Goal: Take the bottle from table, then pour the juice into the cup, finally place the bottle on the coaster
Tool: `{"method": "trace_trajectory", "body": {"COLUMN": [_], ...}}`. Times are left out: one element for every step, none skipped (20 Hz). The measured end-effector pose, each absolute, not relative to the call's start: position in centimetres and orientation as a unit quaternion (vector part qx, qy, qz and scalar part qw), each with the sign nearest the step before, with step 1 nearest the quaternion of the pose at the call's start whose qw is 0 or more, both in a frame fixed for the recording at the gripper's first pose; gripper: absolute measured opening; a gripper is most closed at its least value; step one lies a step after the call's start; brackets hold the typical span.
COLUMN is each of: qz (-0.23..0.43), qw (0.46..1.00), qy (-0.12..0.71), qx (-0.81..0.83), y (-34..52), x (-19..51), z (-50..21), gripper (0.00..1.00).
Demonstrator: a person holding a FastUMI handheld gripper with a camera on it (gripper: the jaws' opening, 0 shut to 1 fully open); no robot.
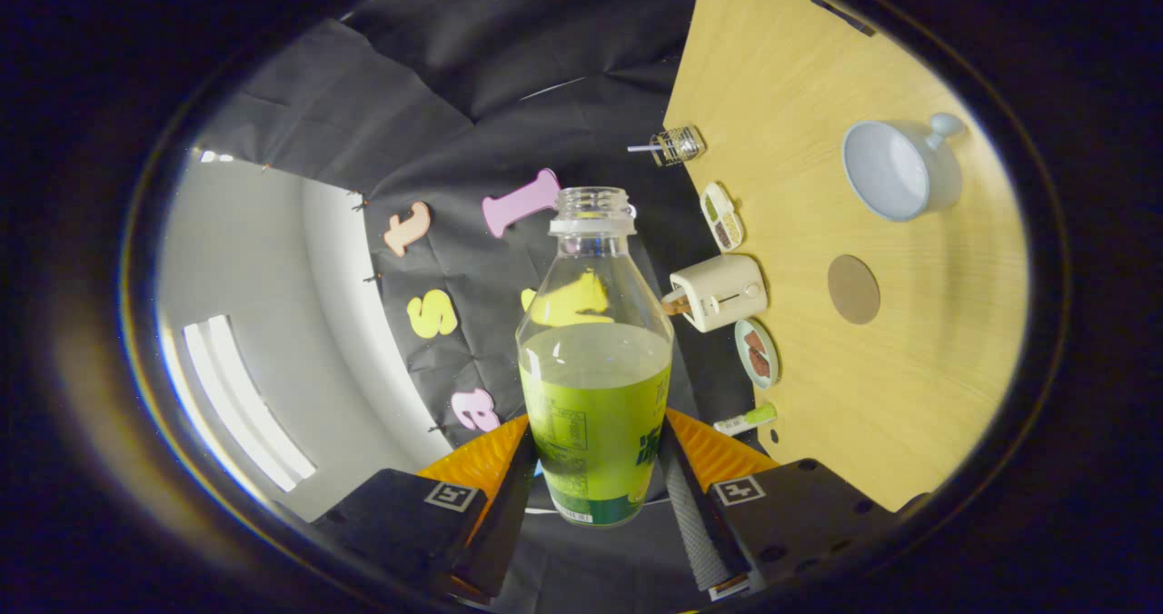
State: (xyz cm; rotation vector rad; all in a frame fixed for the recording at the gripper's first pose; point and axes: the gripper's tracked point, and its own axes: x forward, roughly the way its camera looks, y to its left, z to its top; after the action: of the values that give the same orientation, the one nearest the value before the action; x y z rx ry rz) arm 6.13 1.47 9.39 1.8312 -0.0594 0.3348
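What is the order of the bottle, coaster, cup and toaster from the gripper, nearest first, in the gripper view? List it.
1. bottle: between the fingers of the gripper, which press on both its sides.
2. coaster and cup: out on the open table, too close to call.
3. toaster: at the table's far edge, against the wall.

Gripper (pixel 595 469) fingers (pixel 509 496) are covering both lower flanks of the bottle (pixel 595 360), and the label print is reading too small. Bottle is hiding part of the toaster (pixel 718 292). Small dish (pixel 757 352) and divided tray (pixel 723 216) contents are staying indistinct.
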Motion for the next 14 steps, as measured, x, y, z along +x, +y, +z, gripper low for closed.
{"method": "trace_trajectory", "body": {"qz": [0.142, 0.141, 0.138, 0.136, 0.135, 0.134, 0.134, 0.135, 0.133, 0.131, 0.132, 0.13, 0.125, 0.121], "qw": [0.608, 0.617, 0.627, 0.636, 0.644, 0.65, 0.657, 0.666, 0.679, 0.693, 0.709, 0.726, 0.742, 0.756], "qy": [-0.024, -0.026, -0.026, -0.027, -0.029, -0.029, -0.031, -0.032, -0.031, -0.028, -0.027, -0.025, -0.02, -0.017], "qx": [0.781, 0.773, 0.766, 0.759, 0.753, 0.747, 0.741, 0.733, 0.721, 0.708, 0.692, 0.675, 0.658, 0.643], "y": [1.5, 1.6, 1.6, 1.5, 1.4, 1.3, 1.3, 1.4, 1.5, 1.6, 1.7, 1.9, 2.1, 2.4], "x": [5.7, 5.4, 5.0, 5.0, 4.9, 4.8, 4.8, 4.7, 4.8, 5.0, 5.3, 5.4, 5.6, 5.6], "z": [9.4, 9.5, 9.5, 9.3, 9.1, 9.1, 9.1, 9.1, 8.9, 8.7, 8.7, 8.5, 7.9, 7.4], "gripper": [0.79, 0.79, 0.79, 0.79, 0.79, 0.79, 0.79, 0.79, 0.78, 0.78, 0.79, 0.78, 0.79, 0.79]}}
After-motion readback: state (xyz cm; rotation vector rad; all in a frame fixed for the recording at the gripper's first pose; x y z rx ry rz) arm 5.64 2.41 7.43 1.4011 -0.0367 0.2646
